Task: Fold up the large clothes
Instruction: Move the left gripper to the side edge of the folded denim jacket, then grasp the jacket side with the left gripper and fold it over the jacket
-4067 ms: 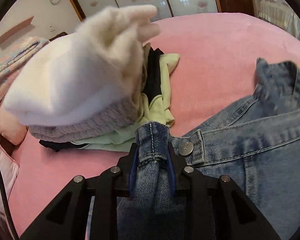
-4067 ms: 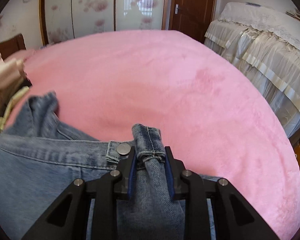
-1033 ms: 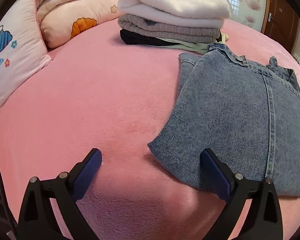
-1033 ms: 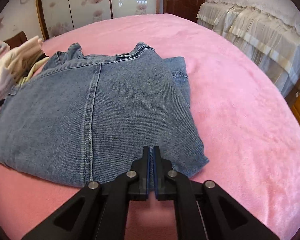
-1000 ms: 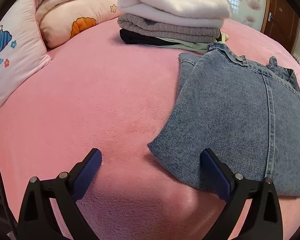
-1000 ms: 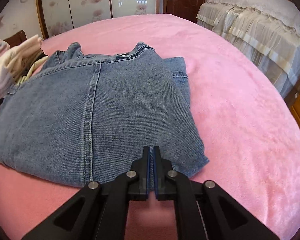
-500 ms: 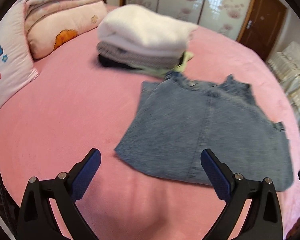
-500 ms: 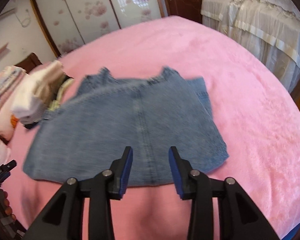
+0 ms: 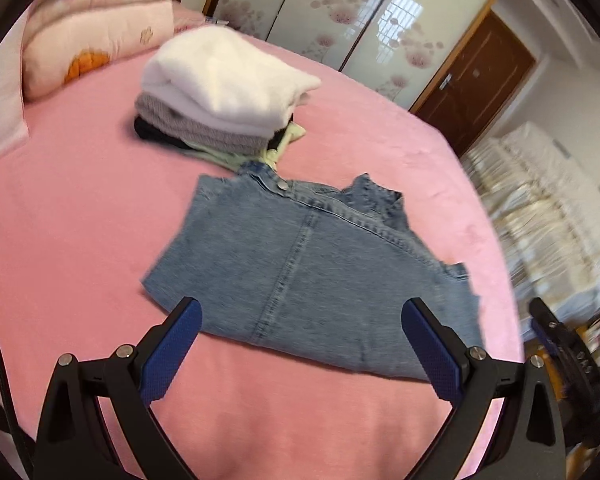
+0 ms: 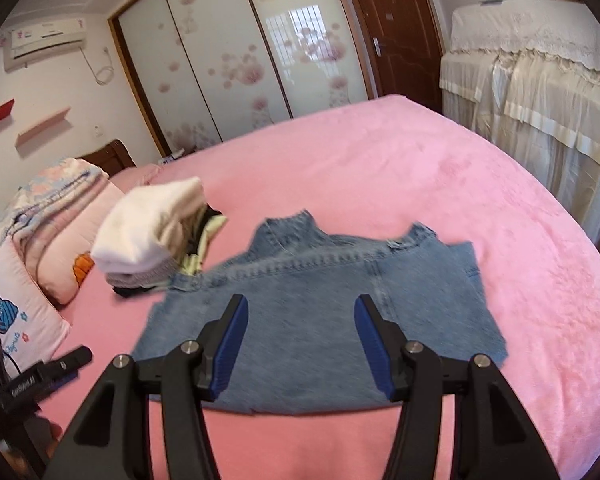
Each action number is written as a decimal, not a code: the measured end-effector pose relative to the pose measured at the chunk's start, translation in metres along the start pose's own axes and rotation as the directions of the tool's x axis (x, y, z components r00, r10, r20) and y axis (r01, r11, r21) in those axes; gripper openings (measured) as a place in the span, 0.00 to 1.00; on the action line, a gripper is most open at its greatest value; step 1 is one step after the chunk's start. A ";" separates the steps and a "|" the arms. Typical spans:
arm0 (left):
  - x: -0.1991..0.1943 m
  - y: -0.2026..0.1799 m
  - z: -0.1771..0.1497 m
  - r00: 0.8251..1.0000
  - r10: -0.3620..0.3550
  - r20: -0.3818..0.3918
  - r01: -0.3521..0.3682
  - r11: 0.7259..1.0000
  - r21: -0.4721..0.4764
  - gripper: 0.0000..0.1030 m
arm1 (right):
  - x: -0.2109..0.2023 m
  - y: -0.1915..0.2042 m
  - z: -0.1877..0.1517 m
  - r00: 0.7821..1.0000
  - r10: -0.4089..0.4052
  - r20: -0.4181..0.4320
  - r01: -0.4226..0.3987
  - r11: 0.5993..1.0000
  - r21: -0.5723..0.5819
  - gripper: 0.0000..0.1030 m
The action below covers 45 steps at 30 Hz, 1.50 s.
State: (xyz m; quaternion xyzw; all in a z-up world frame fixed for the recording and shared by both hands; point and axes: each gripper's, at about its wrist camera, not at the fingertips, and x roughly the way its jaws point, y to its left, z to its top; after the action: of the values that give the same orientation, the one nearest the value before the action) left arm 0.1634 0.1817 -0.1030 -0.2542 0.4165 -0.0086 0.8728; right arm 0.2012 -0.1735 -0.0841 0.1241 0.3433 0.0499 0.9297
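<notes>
A folded blue denim jacket (image 9: 308, 272) (image 10: 320, 312) lies flat on the pink bed (image 9: 80, 220) (image 10: 420, 184), collar toward the far side. My left gripper (image 9: 300, 320) hangs above its near edge, wide open with nothing between its blue pads. Over the jacket's near half my right gripper (image 10: 300, 316) is lifted clear, its jaws opening and empty. Part of the right gripper (image 9: 560, 344) shows at the right edge of the left wrist view, and the left gripper (image 10: 40, 376) at the lower left of the right wrist view.
A stack of folded clothes (image 9: 224, 92) (image 10: 156, 232), white on top, sits just beyond the jacket's left corner. Pink pillows (image 9: 92, 40) (image 10: 60, 240) lie at the bed's head. A lace-covered piece of furniture (image 10: 540, 80) stands right of the bed, wardrobe doors (image 10: 228, 52) behind.
Both grippers have risen and pulled back from the jacket, which now looks smaller and whole. The right gripper went from shut to open. The left stayed wide open.
</notes>
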 end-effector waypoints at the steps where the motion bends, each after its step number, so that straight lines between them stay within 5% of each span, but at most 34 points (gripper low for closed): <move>1: 0.004 0.003 -0.003 1.000 -0.014 -0.007 0.014 1.000 -0.016 0.97 | 0.002 0.007 -0.001 1.000 0.004 0.008 -0.003 1.000 -0.008 0.54; 8: 0.058 0.047 -0.042 0.987 -0.113 -0.118 0.089 0.976 -0.197 0.97 | 0.028 0.043 -0.014 1.000 -0.003 0.018 0.005 0.996 -0.087 0.54; 14: 0.111 0.088 -0.070 0.976 -0.142 -0.166 0.081 0.941 -0.327 0.97 | 0.061 0.059 -0.030 0.999 -0.033 0.003 0.033 0.990 -0.139 0.54; 27: 0.160 0.089 -0.045 0.978 -0.210 -0.004 0.200 0.940 -0.277 0.99 | 0.118 0.073 -0.050 0.996 -0.067 -0.059 0.054 0.979 -0.198 0.54; 35: 0.182 0.086 -0.019 0.964 -0.252 0.082 0.265 0.907 -0.326 0.98 | 0.150 0.068 -0.057 0.989 -0.108 -0.101 0.083 0.971 -0.223 0.54; 38: 0.182 0.086 -0.014 0.965 -0.238 0.113 0.263 0.905 -0.334 0.91 | 0.163 0.064 -0.060 0.984 -0.129 -0.126 0.098 0.969 -0.226 0.54; 39: 0.181 0.087 -0.014 0.966 -0.229 0.120 0.257 0.907 -0.333 0.82 | 0.167 0.062 -0.061 0.982 -0.133 -0.134 0.100 0.969 -0.225 0.54; 42: 0.187 0.091 -0.010 0.976 -0.190 0.107 0.216 0.915 -0.342 0.33 | 0.176 0.059 -0.065 0.978 -0.147 -0.147 0.112 0.968 -0.225 0.54; 45: 0.190 0.102 -0.010 0.967 -0.232 0.108 0.256 0.889 -0.381 0.27 | 0.185 0.056 -0.069 0.974 -0.153 -0.166 0.113 0.967 -0.228 0.54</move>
State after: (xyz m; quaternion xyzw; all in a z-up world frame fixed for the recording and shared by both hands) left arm 0.2603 0.2227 -0.2913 -0.4739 0.3486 -0.0272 0.8082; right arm 0.2961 -0.0731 -0.2359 -0.0066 0.4268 0.0355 0.9036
